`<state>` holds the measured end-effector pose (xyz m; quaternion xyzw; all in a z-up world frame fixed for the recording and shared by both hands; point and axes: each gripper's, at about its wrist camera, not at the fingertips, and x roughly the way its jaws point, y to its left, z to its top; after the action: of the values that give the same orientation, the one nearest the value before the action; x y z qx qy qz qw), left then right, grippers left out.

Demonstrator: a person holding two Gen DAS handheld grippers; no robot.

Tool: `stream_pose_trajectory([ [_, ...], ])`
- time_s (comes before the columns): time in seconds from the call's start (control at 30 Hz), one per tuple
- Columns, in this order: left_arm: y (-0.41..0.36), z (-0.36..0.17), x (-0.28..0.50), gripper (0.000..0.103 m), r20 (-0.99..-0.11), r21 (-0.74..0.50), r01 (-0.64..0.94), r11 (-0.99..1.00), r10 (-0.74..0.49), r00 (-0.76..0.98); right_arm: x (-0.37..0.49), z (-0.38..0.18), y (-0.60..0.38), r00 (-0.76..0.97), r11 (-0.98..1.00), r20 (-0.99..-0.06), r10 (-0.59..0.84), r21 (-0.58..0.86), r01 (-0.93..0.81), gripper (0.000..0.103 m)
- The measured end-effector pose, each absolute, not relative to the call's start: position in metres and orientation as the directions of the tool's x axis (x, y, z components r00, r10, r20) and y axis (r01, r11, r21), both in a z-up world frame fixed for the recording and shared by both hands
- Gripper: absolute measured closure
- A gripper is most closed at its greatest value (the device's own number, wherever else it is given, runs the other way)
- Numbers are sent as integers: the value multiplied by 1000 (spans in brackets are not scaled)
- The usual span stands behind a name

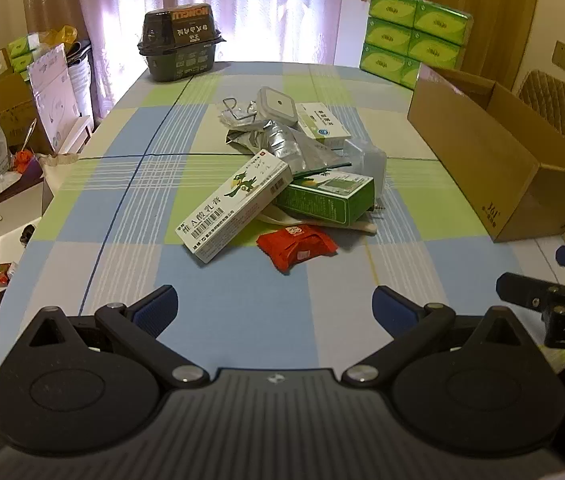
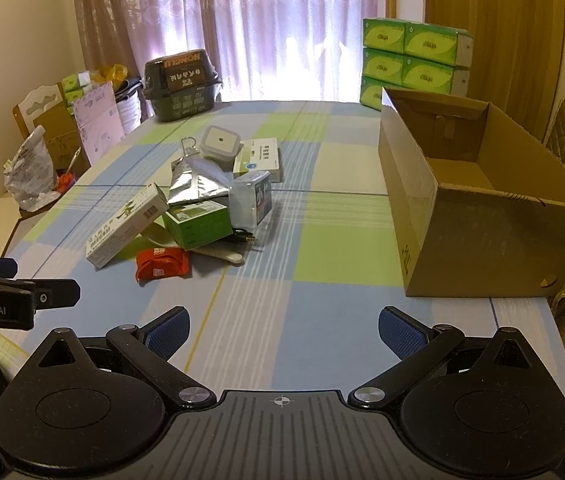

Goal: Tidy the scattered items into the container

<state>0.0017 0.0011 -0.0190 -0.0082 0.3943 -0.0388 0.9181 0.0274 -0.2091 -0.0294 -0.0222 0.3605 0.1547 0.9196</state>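
A heap of small items lies mid-table: a long white box point(image 1: 238, 204) point(image 2: 126, 226), a green box point(image 1: 328, 198) point(image 2: 198, 222), a red packet point(image 1: 296, 248) point(image 2: 161, 264), a silver foil pouch point(image 1: 278, 142) point(image 2: 196, 184), a square white lidded tub point(image 1: 276, 106) point(image 2: 220, 142) and a white-green box point(image 1: 324, 122) point(image 2: 258, 158). The open cardboard box point(image 1: 494, 176) point(image 2: 478, 208) stands to their right. My left gripper point(image 1: 274, 308) hovers open just short of the red packet. My right gripper point(image 2: 282, 332) is open over bare cloth, the box ahead to its right.
The checked tablecloth point(image 1: 242, 320) point(image 2: 322, 248) covers the table. A dark boxed item point(image 1: 180, 40) point(image 2: 180, 82) sits at the far edge, stacked green tissue packs point(image 1: 414, 36) point(image 2: 414, 56) behind the box. A padded chair point(image 1: 562, 108) is at right, clutter on a side table at left.
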Motion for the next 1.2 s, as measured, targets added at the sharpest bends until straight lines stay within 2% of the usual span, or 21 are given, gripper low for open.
stream_pose_trajectory([
  [0.23, 7, -20, 2, 1, -708, -96, 52, 994, -105, 699, 29, -31, -211, 694, 951, -668, 270, 73, -300, 0],
  [0.43, 4, -20, 2, 1, -706, -87, 79, 993, -117, 698, 32, -32, -211, 697, 951, -664, 272, 74, -301, 0],
  [0.73, 0, -22, 6, 1, -732, -36, 108, 993, -100, 674, 38, -31, -208, 696, 948, -660, 282, 80, -309, 0],
  [0.77, 1, -22, 7, 1, -735, -33, 103, 994, -94, 672, 39, -31, -208, 696, 947, -660, 284, 78, -313, 0],
  [0.8, 3, -23, 9, 1, -738, -29, 25, 999, -38, 674, 40, -30, -207, 696, 946, -660, 285, 76, -315, 0],
  [0.93, 12, -23, 16, 1, -748, -23, 24, 999, -34, 663, 45, -29, -201, 693, 941, -658, 295, 75, -329, 0],
  [1.2, 29, -20, 37, 1, -743, 38, 103, 994, -41, 668, 59, -24, -182, 662, 900, -649, 375, 85, -427, 0],
])
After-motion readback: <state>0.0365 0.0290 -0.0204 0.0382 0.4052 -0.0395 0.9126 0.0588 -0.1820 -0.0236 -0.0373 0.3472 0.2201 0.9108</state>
